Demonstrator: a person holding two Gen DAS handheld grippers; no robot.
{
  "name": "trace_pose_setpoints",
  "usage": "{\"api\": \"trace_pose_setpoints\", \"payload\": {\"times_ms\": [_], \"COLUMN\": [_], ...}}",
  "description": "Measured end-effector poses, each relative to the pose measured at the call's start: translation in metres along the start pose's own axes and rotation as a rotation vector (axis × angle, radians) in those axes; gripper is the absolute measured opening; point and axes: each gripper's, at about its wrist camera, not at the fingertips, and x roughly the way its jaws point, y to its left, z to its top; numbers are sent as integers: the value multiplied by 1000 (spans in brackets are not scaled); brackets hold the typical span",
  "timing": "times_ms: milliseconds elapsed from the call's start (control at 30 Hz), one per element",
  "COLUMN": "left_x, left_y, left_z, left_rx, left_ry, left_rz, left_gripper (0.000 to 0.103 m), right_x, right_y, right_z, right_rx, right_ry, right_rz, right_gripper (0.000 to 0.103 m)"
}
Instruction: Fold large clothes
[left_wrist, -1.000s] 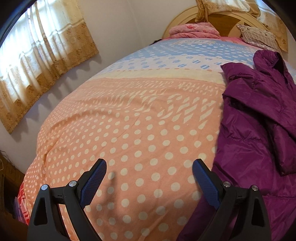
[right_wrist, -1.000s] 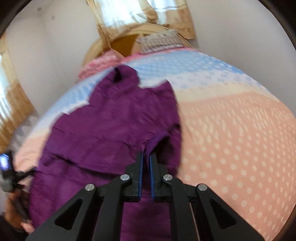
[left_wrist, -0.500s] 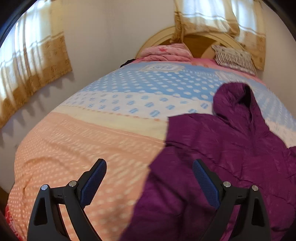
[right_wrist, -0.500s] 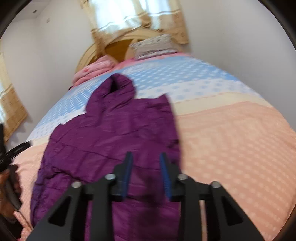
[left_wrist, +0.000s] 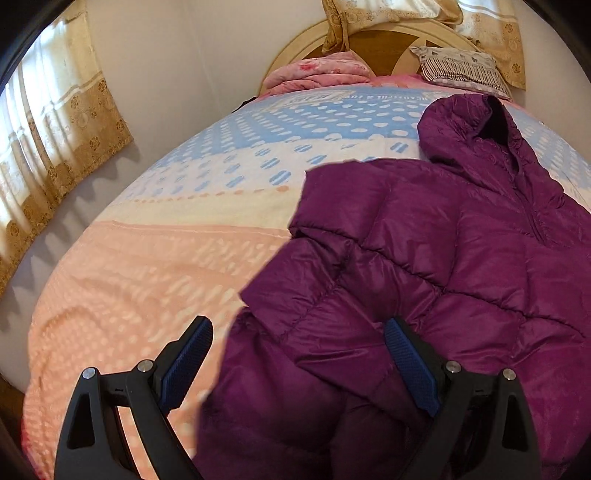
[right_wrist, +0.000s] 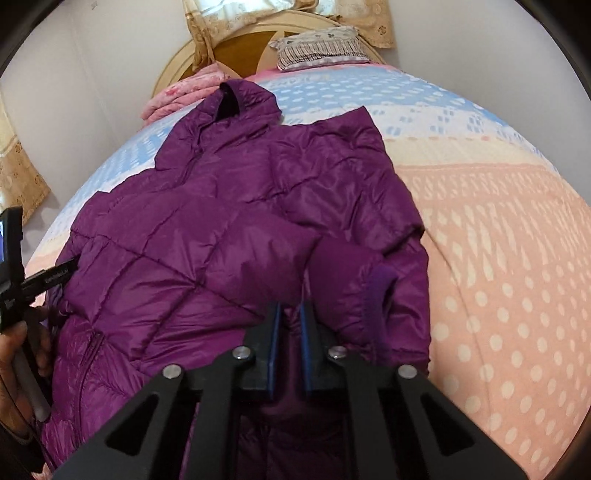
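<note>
Left wrist view: the left claw (left_wrist: 297, 345) stands spread wide, nothing pinched; its left finger hangs over the bedspread (left_wrist: 147, 266), its right finger over the purple puffer jacket (left_wrist: 424, 266). The jacket fills the right and lower part of the frame, hood (left_wrist: 476, 125) toward the headboard (left_wrist: 373, 40) at the top. Its left edge runs diagonally from mid-frame down to the bottom, passing between the two fingers. Left of that edge the bedspread lies open all the way to the wall and the curtain (left_wrist: 55, 140) in the upper left.

In the right wrist view the right claw (right_wrist: 290, 314) is closing, its blue pads nearly pressed together on a thin fold of jacket fabric at lower centre, though the exact hold is hard to read in the shadow. A sleeve cuff (right_wrist: 380, 284) sits just right of the pads. The jacket's right edge falls down the middle of the frame; beyond it the dotted bedspread is free to the right rim. At the left rim a hand (right_wrist: 18, 354) holds the other gripper's handle.
</note>
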Motion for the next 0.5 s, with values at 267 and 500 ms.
{"api": "trace_pose_setpoints", "payload": {"times_ms": [267,500], "left_x": [-31,15], "left_y": [30,17], "left_z": [58,93], "left_rx": [-56,-112], "left_ry": [-118,-90], "left_rz": [-51,-15], "left_gripper": [94,94], "right_x": [-43,-13], "right_y": [-1,-16], "right_z": [45,115], "right_rx": [47,176], "right_ry": [-113,-174], "right_rz": [5,-88], "right_gripper": [18,26]}}
